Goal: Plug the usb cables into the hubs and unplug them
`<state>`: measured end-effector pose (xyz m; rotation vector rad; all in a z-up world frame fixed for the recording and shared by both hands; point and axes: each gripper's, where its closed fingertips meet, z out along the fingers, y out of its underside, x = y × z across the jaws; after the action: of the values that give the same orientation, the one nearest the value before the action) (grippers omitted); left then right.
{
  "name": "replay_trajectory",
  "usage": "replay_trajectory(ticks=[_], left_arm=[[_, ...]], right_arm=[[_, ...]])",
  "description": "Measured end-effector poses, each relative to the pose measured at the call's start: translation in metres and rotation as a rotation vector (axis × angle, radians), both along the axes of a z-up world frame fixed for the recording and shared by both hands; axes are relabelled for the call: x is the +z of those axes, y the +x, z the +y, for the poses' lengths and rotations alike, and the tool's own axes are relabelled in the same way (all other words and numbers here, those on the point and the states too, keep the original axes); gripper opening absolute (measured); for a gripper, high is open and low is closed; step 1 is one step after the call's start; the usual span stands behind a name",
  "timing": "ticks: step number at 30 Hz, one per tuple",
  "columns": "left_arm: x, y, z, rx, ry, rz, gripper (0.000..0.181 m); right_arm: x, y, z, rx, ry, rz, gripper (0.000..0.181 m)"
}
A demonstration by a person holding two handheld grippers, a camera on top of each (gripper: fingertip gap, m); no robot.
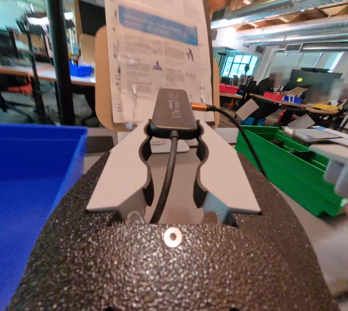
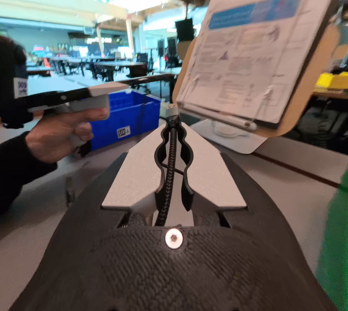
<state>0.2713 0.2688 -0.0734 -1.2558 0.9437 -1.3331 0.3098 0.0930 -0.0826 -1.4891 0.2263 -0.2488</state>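
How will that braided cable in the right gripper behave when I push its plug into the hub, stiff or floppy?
Probably fairly stiff near the tip: the braided cable is pinched just behind its plug by the right gripper, so little length is free to bend. Farther back it curves loosely, so the tail likely flops and drags. The hub itself looks light, but the left gripper clamps it.

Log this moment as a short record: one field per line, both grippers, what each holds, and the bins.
left gripper: shut on hub
hub: orange-tipped cable plugged into its right side
right gripper: shut on braided cable
braided cable: plug free, pointing up, not in any hub
blue bin: left of the left gripper
green bin: to its right
document stand: behind the hub
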Motion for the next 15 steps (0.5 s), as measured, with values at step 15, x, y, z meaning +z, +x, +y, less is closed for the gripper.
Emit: replay_trajectory(ticks=[15], left_arm=[[-0.009, 0.004, -0.047, -0.037, 0.252, 0.047, 0.045]], right_arm=[[0.06, 0.122, -0.294, -1.079, 0.035, -0.414, 0.007]])
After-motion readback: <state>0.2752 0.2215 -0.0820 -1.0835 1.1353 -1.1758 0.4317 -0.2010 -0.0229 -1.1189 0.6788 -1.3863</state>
